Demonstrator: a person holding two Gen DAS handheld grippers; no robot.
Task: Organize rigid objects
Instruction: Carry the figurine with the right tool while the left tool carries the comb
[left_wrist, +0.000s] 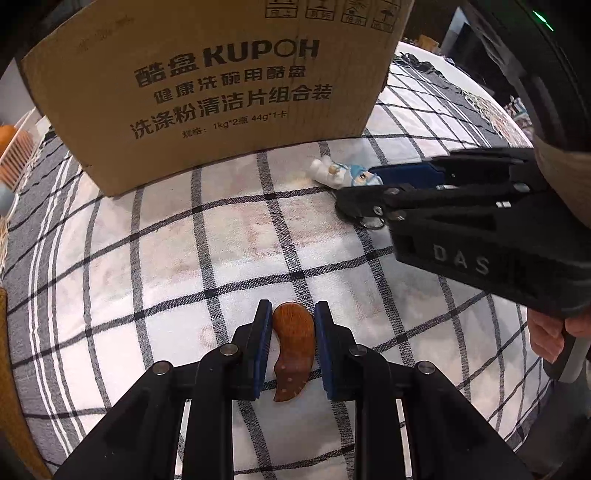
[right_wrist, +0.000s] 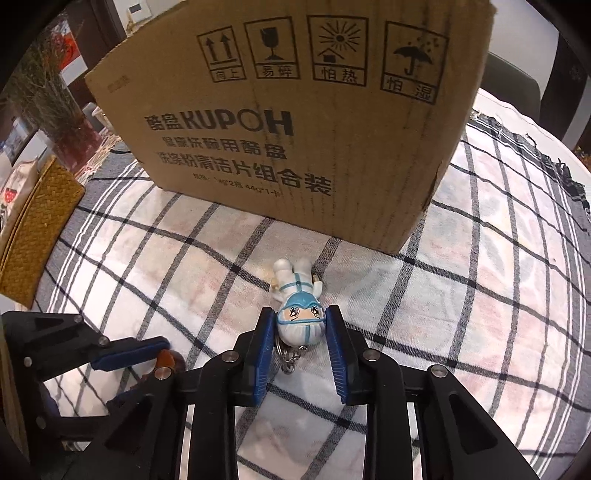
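A curved brown wooden piece (left_wrist: 294, 348) lies on the checked tablecloth between the pads of my left gripper (left_wrist: 293, 314); the pads touch its sides. A white and blue figurine keychain (right_wrist: 300, 314) lies on the cloth with its head between the pads of my right gripper (right_wrist: 301, 314), which close on the head. Its metal chain (right_wrist: 291, 360) trails back between the fingers. In the left wrist view the figurine (left_wrist: 341, 173) shows at the tip of the right gripper (left_wrist: 354, 188). The left gripper (right_wrist: 162, 350) shows at the lower left of the right wrist view.
A large cardboard box (left_wrist: 221, 85) printed KUPOH stands on the cloth just behind both objects; it also fills the top of the right wrist view (right_wrist: 314, 129). A woven yellow mat (right_wrist: 37, 229) lies at the left table edge. The checked tablecloth (left_wrist: 184, 258) covers the table.
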